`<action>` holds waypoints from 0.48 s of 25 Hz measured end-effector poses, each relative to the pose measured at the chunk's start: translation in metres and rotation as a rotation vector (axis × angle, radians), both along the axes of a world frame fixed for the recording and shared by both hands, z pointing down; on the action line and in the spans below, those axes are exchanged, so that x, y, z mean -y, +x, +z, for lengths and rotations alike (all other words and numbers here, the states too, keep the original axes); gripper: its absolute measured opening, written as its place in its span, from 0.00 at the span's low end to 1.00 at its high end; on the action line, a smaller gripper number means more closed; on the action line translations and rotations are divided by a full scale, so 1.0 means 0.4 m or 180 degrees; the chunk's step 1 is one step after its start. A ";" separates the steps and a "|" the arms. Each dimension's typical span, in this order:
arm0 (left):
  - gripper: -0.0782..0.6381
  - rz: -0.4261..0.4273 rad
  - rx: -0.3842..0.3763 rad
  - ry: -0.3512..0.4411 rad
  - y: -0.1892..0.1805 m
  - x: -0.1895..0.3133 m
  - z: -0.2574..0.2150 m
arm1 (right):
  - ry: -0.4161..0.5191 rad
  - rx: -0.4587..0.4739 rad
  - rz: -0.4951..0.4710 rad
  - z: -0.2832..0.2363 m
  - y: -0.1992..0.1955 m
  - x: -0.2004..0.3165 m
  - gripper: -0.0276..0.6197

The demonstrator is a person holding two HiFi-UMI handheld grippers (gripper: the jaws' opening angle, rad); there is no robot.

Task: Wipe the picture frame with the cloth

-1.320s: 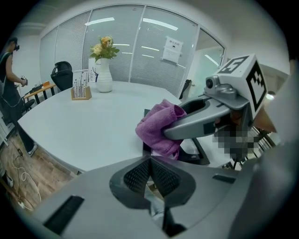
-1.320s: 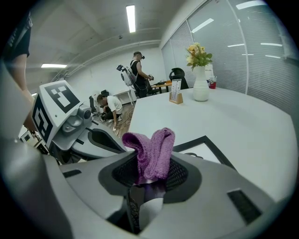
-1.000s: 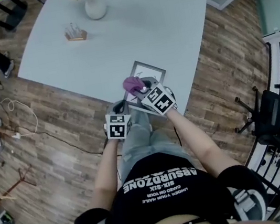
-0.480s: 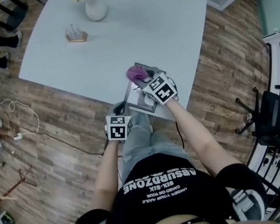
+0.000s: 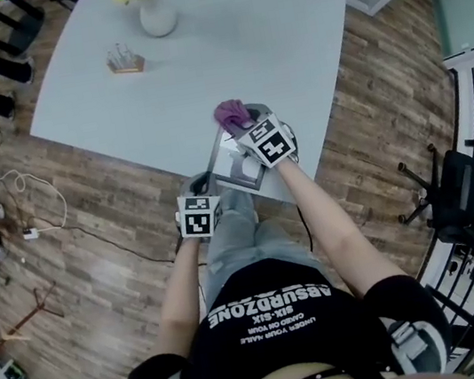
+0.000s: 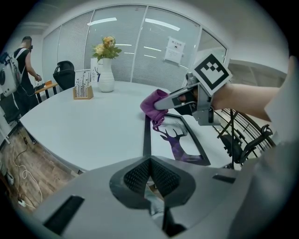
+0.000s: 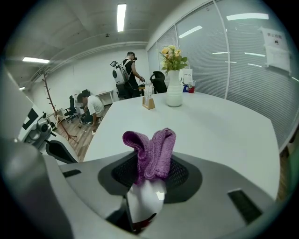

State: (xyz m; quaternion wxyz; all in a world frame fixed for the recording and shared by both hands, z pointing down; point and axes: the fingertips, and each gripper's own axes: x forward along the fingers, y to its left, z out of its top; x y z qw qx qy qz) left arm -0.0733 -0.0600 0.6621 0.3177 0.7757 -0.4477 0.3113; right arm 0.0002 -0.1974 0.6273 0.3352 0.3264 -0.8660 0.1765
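Cloth (image 7: 152, 151): purple knit, folded. It is pinched in the right gripper (image 7: 148, 175), whose jaws are clenched on its lower fold, with two lobes standing above them.

Picture frame (image 6: 177, 140): dark rails around a purple deer print on white. It lies at the near edge of the table (image 5: 265, 35), in front of the person. Its left rail runs straight back to the left gripper (image 6: 149, 175), whose jaws are pressed together on what appears to be the frame's near corner, steadying it.

Change over the last second: the cloth has travelled from the near-left part of the frame to its far-left corner, away from the person, and the right gripper has advanced with it. The left gripper has kept its place. In the left gripper view the cloth now appears to rest on that far corner.

Reading for the task: one stroke along the left rail looks complete or at its end. The other rails and the glass probably remain to be wiped, so the work seems under way rather than finished. A return stroke or a turn along the far rail would be the likely follow-on.

Other items on the table, well apart from the frame: white vase (image 5: 158, 15) with flowers, and a small wooden holder (image 5: 125, 60).
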 end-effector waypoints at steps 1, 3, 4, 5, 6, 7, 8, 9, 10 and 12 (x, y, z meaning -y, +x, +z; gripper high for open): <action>0.13 0.0000 0.0005 0.0003 0.001 0.000 0.000 | -0.0013 0.0012 0.0014 0.000 0.003 -0.001 0.27; 0.13 0.0004 0.0022 0.0008 0.002 0.001 0.001 | -0.0046 0.0051 0.0065 0.000 0.010 -0.001 0.27; 0.13 0.0007 0.0031 0.0010 0.002 0.002 0.002 | -0.0050 0.0067 0.0093 0.001 0.014 0.000 0.27; 0.13 0.0009 0.0039 0.0010 0.001 0.003 0.003 | -0.0043 0.0076 0.0114 0.002 0.018 0.001 0.27; 0.13 0.0009 0.0045 0.0010 0.001 0.003 0.003 | -0.0035 0.0079 0.0128 0.004 0.024 0.001 0.27; 0.13 0.0009 0.0049 0.0011 0.001 0.003 0.003 | -0.0032 0.0082 0.0140 0.006 0.030 0.000 0.27; 0.13 0.0008 0.0051 0.0010 0.001 0.002 0.004 | -0.0032 0.0087 0.0152 0.006 0.037 -0.002 0.27; 0.13 0.0006 0.0050 0.0011 0.001 0.001 0.003 | -0.0039 0.0092 0.0168 0.006 0.045 -0.005 0.27; 0.13 0.0001 0.0050 0.0015 0.001 0.001 0.003 | -0.0051 0.0094 0.0186 0.005 0.054 -0.008 0.27; 0.13 -0.0016 0.0060 0.0026 0.000 0.003 0.001 | -0.0076 0.0094 0.0220 0.004 0.071 -0.014 0.27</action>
